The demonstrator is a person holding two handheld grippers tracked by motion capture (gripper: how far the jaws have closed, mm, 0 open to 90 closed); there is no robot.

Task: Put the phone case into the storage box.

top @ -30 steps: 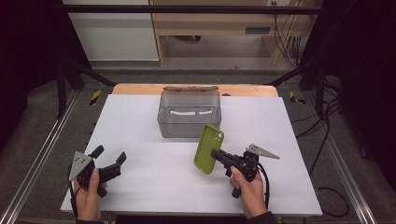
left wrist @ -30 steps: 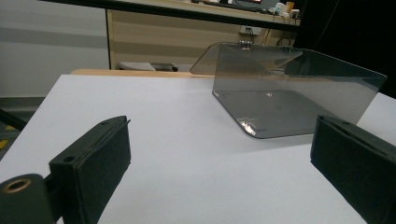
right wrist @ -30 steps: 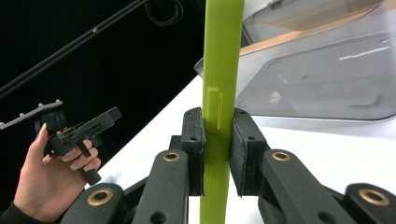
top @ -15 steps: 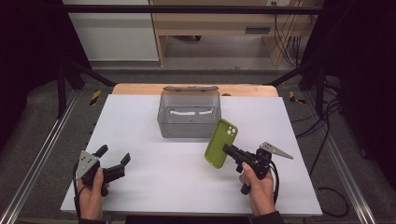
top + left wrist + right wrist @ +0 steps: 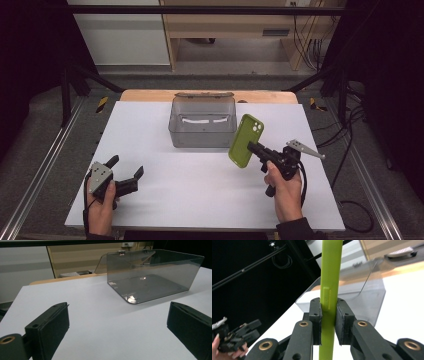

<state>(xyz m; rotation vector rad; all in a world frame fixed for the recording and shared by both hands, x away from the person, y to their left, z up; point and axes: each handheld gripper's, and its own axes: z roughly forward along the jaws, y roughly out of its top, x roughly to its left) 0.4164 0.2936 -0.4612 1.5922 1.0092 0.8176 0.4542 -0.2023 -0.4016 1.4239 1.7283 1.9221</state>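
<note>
A lime green phone case (image 5: 245,140) hangs upright above the white table (image 5: 200,200), clamped edge-on in my right gripper (image 5: 252,146) just right of the clear box's front corner. In the right gripper view the case (image 5: 329,277) runs vertically between the two pads (image 5: 315,315). A smoky transparent box (image 5: 202,121) with its hinged lid folded back stands at the table's back centre; in the left gripper view the box (image 5: 152,275) looks empty. My left gripper (image 5: 125,172) rests near the front left of the table, jaws wide apart, nothing between its pads (image 5: 50,327).
A wooden board (image 5: 145,95) runs along the table's far edge. Metal frame rails (image 5: 45,165) flank both sides of the table. A wooden desk (image 5: 235,25) and cables (image 5: 305,45) stand on the floor beyond.
My right gripper has carried the green case up and to the right, closer to the box's right front corner. The left gripper has shifted slightly toward the person.
</note>
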